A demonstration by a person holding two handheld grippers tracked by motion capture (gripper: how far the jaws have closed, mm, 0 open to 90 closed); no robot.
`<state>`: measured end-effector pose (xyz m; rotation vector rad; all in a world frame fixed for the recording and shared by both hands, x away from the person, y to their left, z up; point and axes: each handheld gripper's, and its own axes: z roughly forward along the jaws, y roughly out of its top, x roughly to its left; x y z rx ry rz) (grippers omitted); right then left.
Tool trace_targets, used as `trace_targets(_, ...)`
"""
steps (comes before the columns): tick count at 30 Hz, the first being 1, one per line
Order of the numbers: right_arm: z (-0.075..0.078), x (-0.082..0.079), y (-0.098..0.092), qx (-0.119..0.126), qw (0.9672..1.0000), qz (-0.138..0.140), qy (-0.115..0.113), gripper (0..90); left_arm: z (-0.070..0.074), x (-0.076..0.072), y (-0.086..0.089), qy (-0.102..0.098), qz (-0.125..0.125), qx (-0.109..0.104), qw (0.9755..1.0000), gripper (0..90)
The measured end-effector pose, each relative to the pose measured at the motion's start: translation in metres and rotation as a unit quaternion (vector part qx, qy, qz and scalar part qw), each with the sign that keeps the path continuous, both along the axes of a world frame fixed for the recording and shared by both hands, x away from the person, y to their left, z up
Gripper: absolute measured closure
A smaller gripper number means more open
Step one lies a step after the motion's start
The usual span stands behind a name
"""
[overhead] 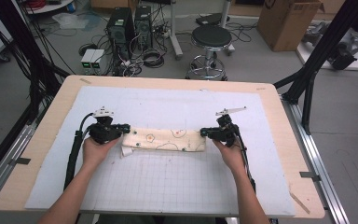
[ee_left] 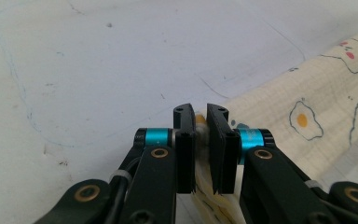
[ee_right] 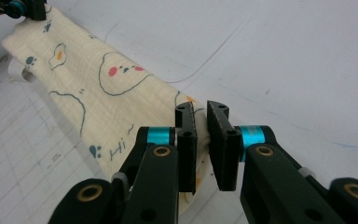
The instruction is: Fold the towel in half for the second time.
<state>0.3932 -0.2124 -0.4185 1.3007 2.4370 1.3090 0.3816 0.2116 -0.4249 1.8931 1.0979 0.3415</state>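
Lying across the middle of the surface (overhead: 37, 154), the cream cloth (overhead: 165, 139) forms a long folded band that runs from left to right on the white gridded mat (overhead: 168, 186). It carries small printed drawings: fried eggs with orange yolks, round faces with pink cheeks, and dark blue paw marks. Its left end looks thicker, with a small roll of fabric that hangs toward the person.

The left tongs (overhead: 126, 128) are clamped on the left end of the cloth. In the left gripper view, the left tongs (ee_left: 201, 140) have their two black jaws almost together, with a thin fold of cream fabric pressed between them, and the rest of the cloth goes away to the right. The right tongs (overhead: 204, 133) are clamped on the right end in the same way. In the right gripper view, the right tongs (ee_right: 201, 144) pinch the near corner of the cloth, and the band stretches away toward the upper left, where the other tongs hold the far end.

Each hand comes in from the bottom of the high view and holds one tool, the left hand (overhead: 95, 148) and the right hand (overhead: 230, 154), with a black cable trailing back along each forearm.

Beyond the wooden edge of the surface, a black round stool (overhead: 210, 37), two computer towers (overhead: 129, 25) and a cardboard box (overhead: 289, 21) stand on the floor.
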Motion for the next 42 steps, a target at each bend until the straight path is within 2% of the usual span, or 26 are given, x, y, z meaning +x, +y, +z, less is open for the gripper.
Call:
trace_targets(3,-0.005,0.003,0.000,-0.004,0.9999,-0.009,0.008,82.4,-0.005,0.002,-0.004,0.000,0.006,0.004,1.0000,81.0)
trace_targets(9,-0.013,0.007,-0.001,-0.002,0.9997,-0.019,0.017,81.8,-0.015,0.009,-0.005,0.016,0.016,0.006,0.9997,79.2)
trace_targets(15,-0.018,0.009,-0.001,-0.002,0.9995,-0.022,0.024,80.5,-0.015,0.009,-0.003,0.021,0.017,0.006,0.9996,76.9)
trace_targets(20,-0.018,0.009,-0.001,0.000,0.9995,-0.024,0.022,75.2,-0.013,0.008,-0.001,0.018,0.021,0.003,0.9996,72.3)
trace_targets(23,-0.016,0.009,-0.003,0.003,0.9995,-0.027,0.016,71.3,-0.011,0.008,0.001,0.016,0.023,0.005,0.9996,67.7)
trace_targets(27,-0.013,0.008,-0.005,0.016,0.9995,-0.027,0.007,66.0,-0.009,0.007,0.004,0.015,0.020,0.002,0.9997,65.0)
trace_targets(31,-0.010,0.006,-0.005,0.018,0.9994,-0.028,0.001,62.2,-0.007,0.006,0.005,0.012,0.018,0.004,0.9998,62.7)
trace_targets(38,-0.006,0.003,-0.005,0.020,0.9993,-0.030,-0.004,55.1,-0.006,0.006,0.005,0.008,0.016,-0.004,0.9998,61.6)
trace_targets(42,-0.004,0.003,-0.005,0.019,0.9992,-0.032,-0.015,51.3,-0.005,0.005,0.006,0.006,0.011,-0.006,0.9999,61.6)
